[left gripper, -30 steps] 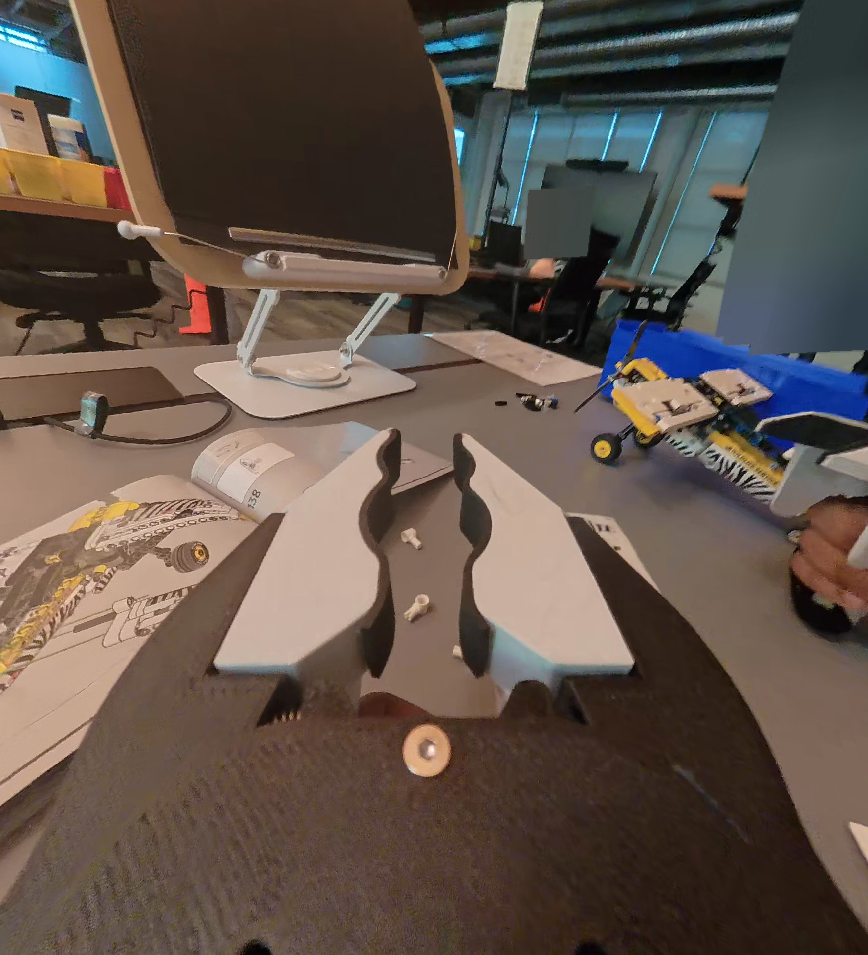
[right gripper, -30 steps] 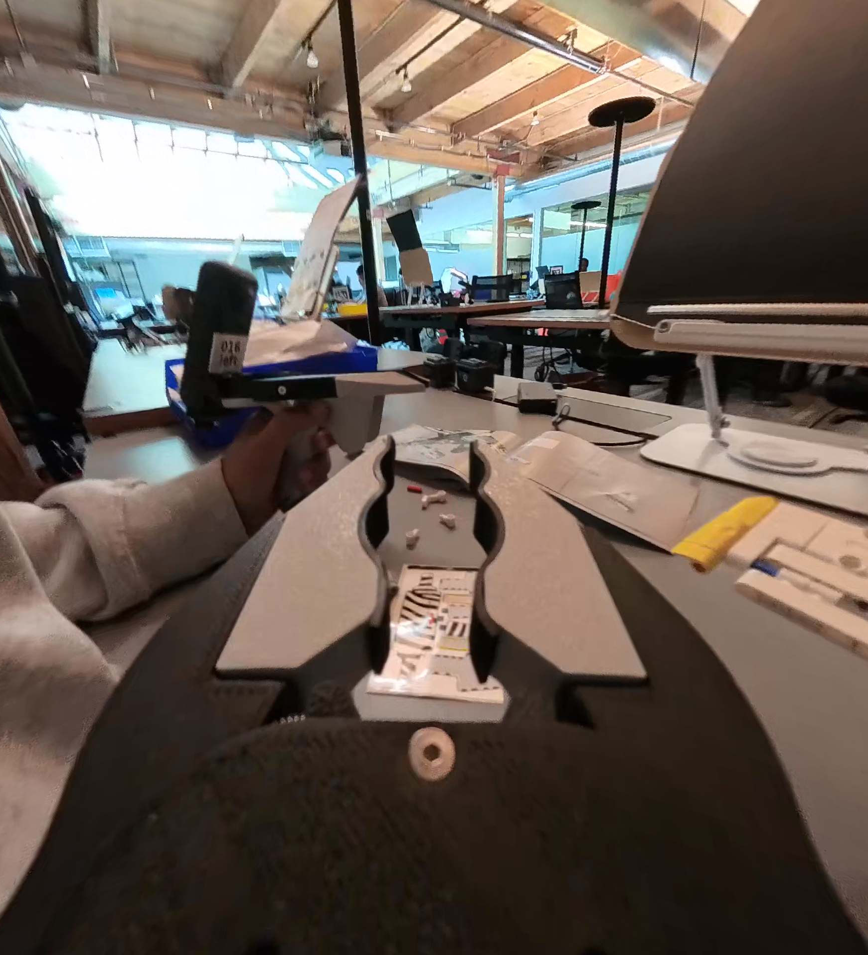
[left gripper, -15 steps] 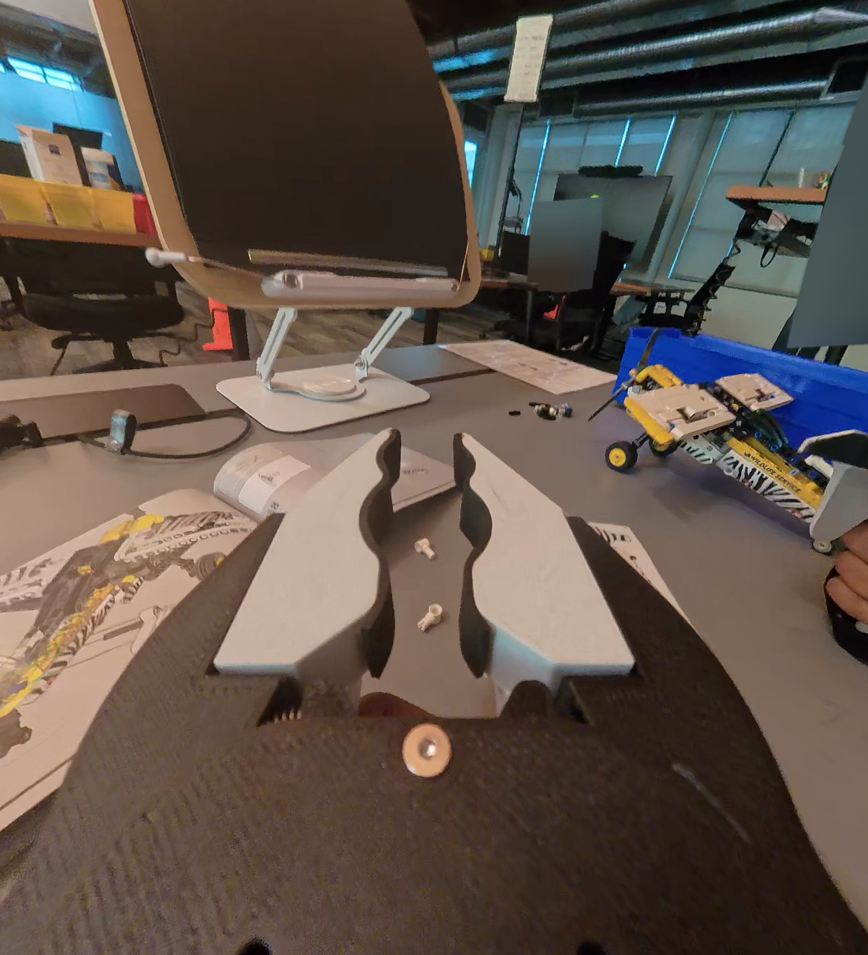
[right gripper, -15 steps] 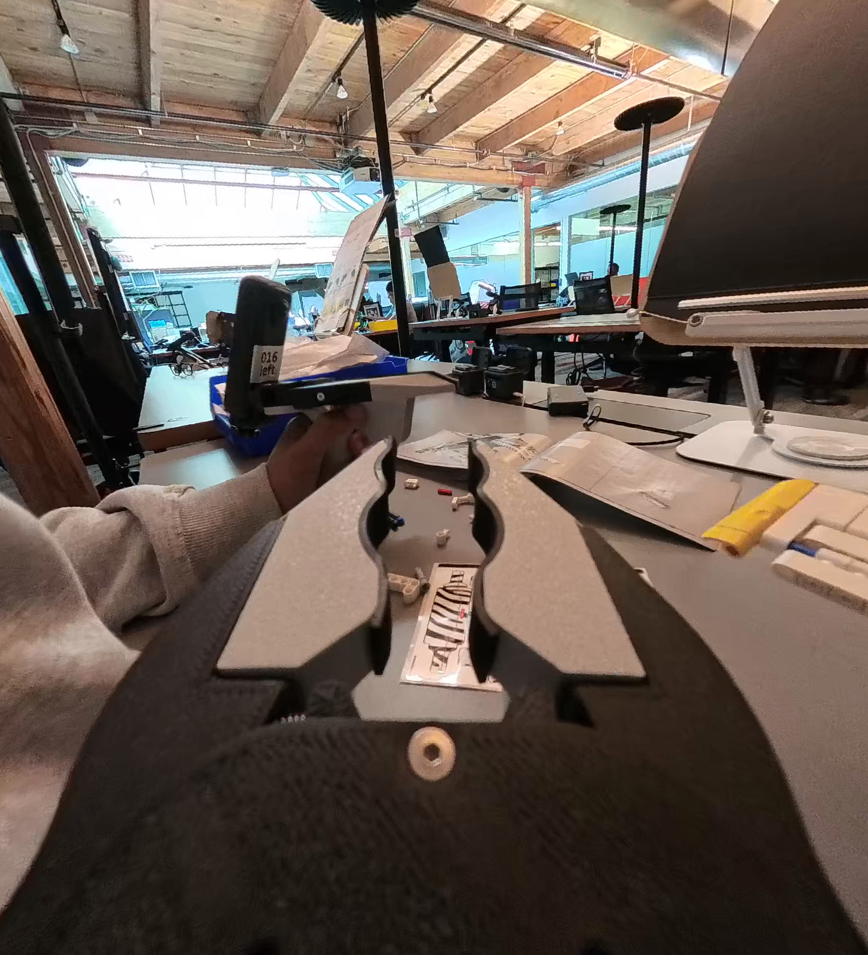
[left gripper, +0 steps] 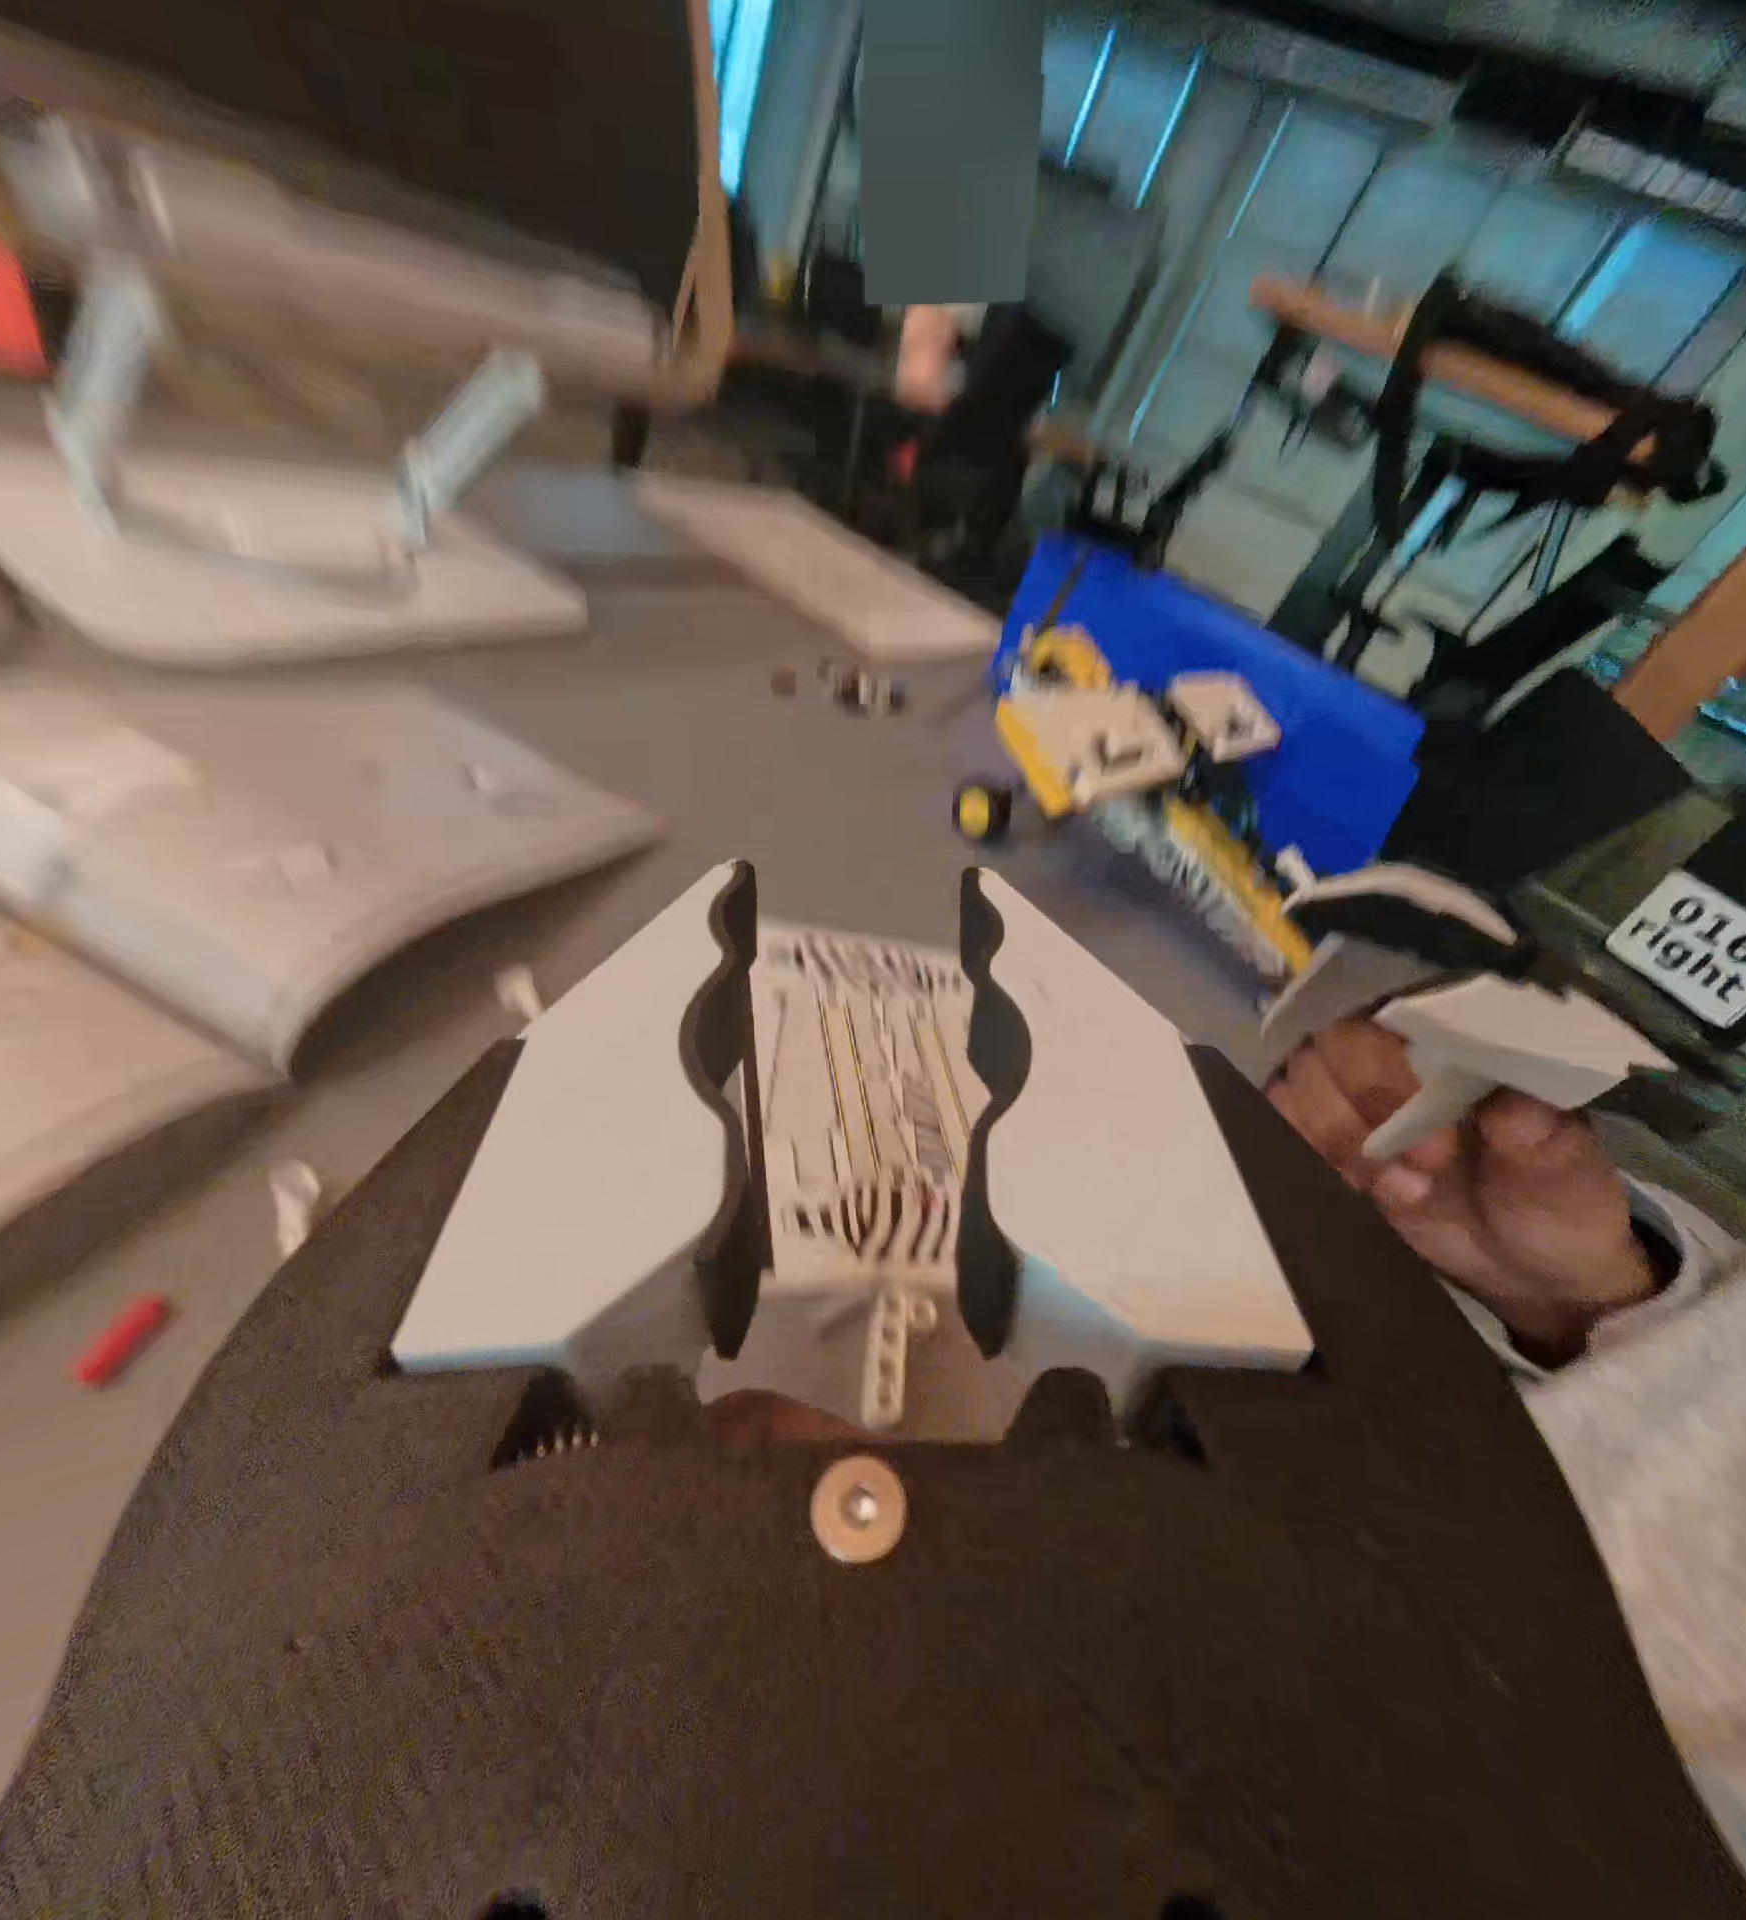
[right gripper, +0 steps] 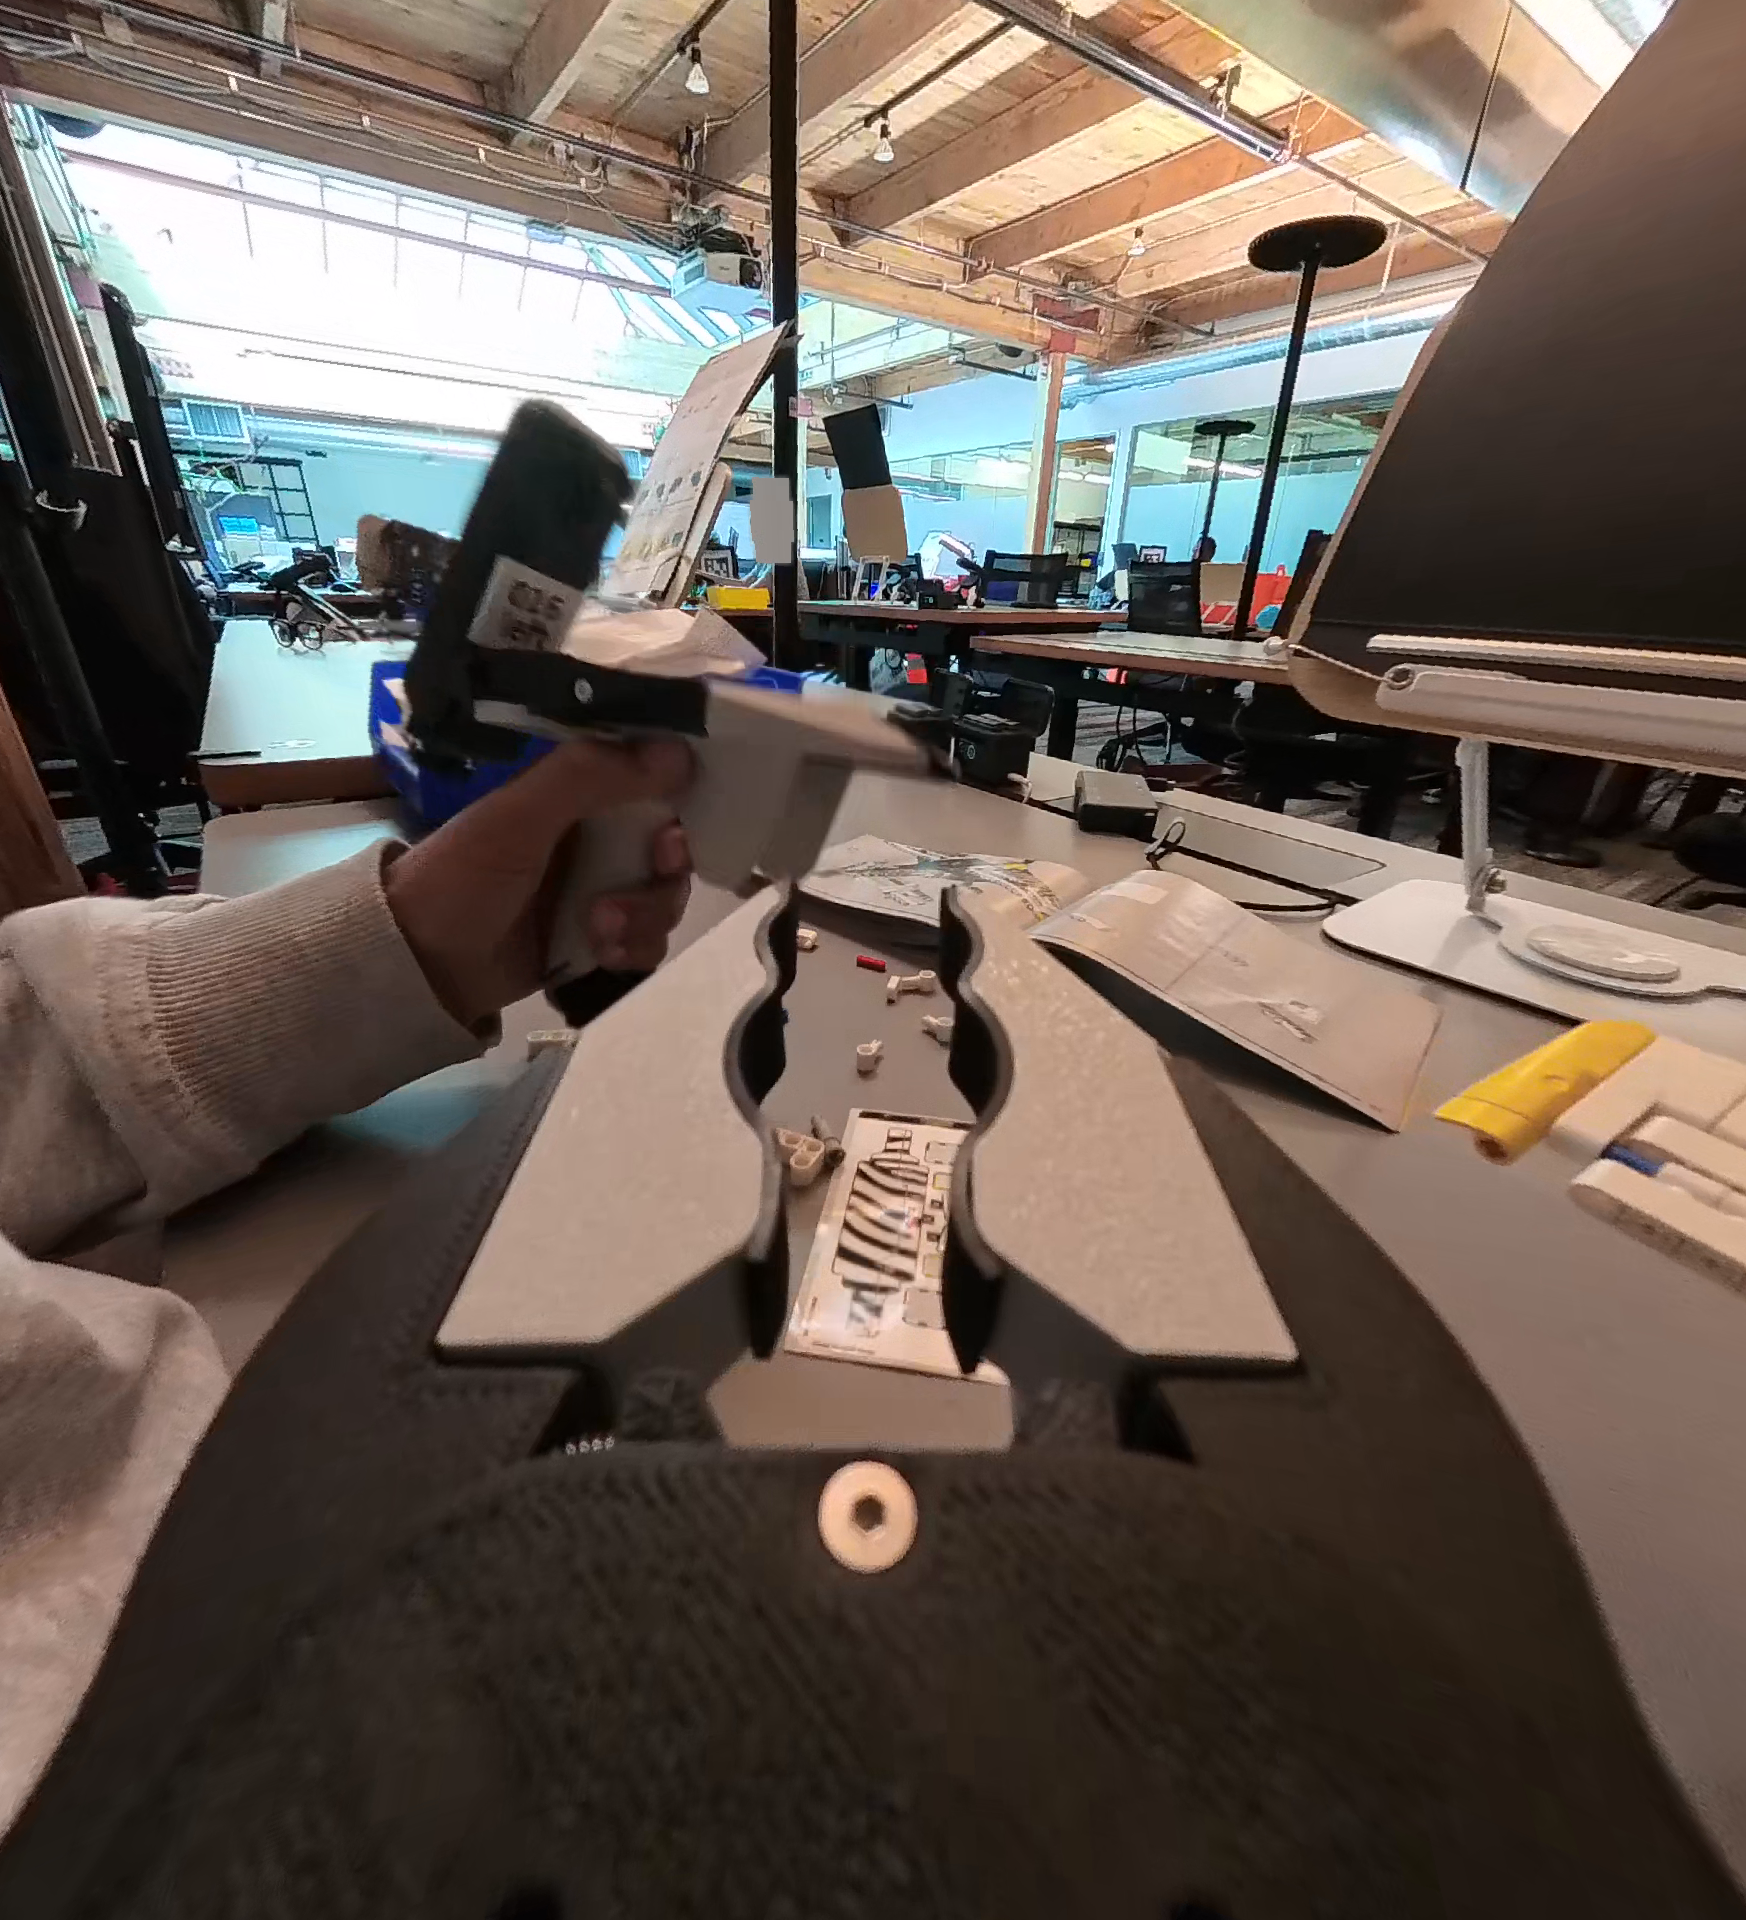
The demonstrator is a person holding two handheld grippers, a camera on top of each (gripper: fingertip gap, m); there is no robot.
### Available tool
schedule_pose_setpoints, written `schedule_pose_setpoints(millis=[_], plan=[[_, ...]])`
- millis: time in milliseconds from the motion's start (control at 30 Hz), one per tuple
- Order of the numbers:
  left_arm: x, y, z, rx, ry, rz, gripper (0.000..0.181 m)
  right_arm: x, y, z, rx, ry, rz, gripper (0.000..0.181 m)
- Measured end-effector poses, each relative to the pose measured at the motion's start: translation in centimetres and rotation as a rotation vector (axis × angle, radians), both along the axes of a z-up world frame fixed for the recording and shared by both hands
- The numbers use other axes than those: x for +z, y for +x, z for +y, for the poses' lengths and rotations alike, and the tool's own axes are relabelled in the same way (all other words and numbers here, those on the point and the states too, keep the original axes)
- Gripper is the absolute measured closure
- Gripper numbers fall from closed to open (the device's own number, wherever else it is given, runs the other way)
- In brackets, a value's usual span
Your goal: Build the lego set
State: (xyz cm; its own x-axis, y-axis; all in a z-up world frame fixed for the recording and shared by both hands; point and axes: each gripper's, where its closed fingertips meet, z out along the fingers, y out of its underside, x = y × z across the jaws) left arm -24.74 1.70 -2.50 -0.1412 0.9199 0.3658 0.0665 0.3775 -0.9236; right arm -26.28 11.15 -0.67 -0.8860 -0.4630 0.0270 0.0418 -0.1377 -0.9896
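Stood on the grey surface [right gripper: 1627,1475]: a white stand [right gripper: 1534,940], holding up a dark panel [right gripper: 1617,416] at far right. Lay behind it, near the surface's back edge: a black adapter [right gripper: 1115,795] with its cable. Rose beyond: a black pole [right gripper: 782,343], a floor lamp [right gripper: 1300,343], desks under wooden ceiling beams [right gripper: 1108,197].

Grey table [right gripper: 1471,1475] with booklet [right gripper: 1233,977], sticker sheet [right gripper: 884,1236], loose pegs [right gripper: 867,1055].
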Motion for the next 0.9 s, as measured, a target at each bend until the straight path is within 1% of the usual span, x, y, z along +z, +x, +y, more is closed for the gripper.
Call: schedule_pose_setpoints(millis=[67, 100, 167, 233, 267, 367, 500, 600, 700, 800, 867, 900], plan=[[-3.2, -0.8, 1.4, -0.117, 0.139, -0.158, 0.141, 0.0, -0.1, -0.1, -0.001, 0.003, -0.008, 0.155], [-4.4, -1.1, 2.0, -0.160, 0.188, -0.211, 0.141, 0.1, -0.2, -0.1, -0.002, 0.002, -0.012, 0.155], [-5.7, -1.5, 2.7, -0.199, 0.237, -0.268, 0.140, 0.1, -0.2, -0.2, -0.005, 0.003, -0.015, 0.155], [-6.7, -1.9, 3.2, -0.215, 0.247, -0.329, 0.139, 0.0, -0.2, -0.4, -0.002, 0.010, -0.013, 0.155], [-7.2, -2.1, 3.2, -0.212, 0.235, -0.362, 0.138, 0.0, -0.1, -0.5, 0.001, 0.014, -0.012, 0.155], [-8.6, -2.4, 2.3, -0.138, 0.143, -0.472, 0.123, -0.2, 0.1, -0.8, 0.005, 0.021, -0.001, 0.155], [-10.2, -2.4, 1.0, -0.060, 0.030, -0.613, 0.121, -0.3, 0.3, -1.0, 0.008, 0.026, 0.010, 0.155], [-10.4, -2.6, 0.8, -0.047, -0.009, -0.644, 0.123, -0.3, 0.3, -1.0, 0.010, 0.028, 0.008, 0.155], [-10.7, -2.5, 0.5, -0.023, -0.053, -0.690, 0.130, -0.2, 0.2, -1.0, 0.012, 0.026, -0.002, 0.155], [-10.9, -2.4, 0.2, 0.005, -0.116, -0.744, 0.143, -0.2, 0.1, -1.0, 0.012, 0.024, -0.007, 0.155], [-10.9, -2.6, 0.8, -0.022, -0.112, -0.742, 0.159, -0.1, 0.1, -0.9, 0.011, 0.021, -0.008, 0.155], [-10.9, -2.7, 1.1, -0.032, -0.094, -0.731, 0.164, -0.1, 0.1, -0.9, 0.010, 0.021, -0.006, 0.155]])
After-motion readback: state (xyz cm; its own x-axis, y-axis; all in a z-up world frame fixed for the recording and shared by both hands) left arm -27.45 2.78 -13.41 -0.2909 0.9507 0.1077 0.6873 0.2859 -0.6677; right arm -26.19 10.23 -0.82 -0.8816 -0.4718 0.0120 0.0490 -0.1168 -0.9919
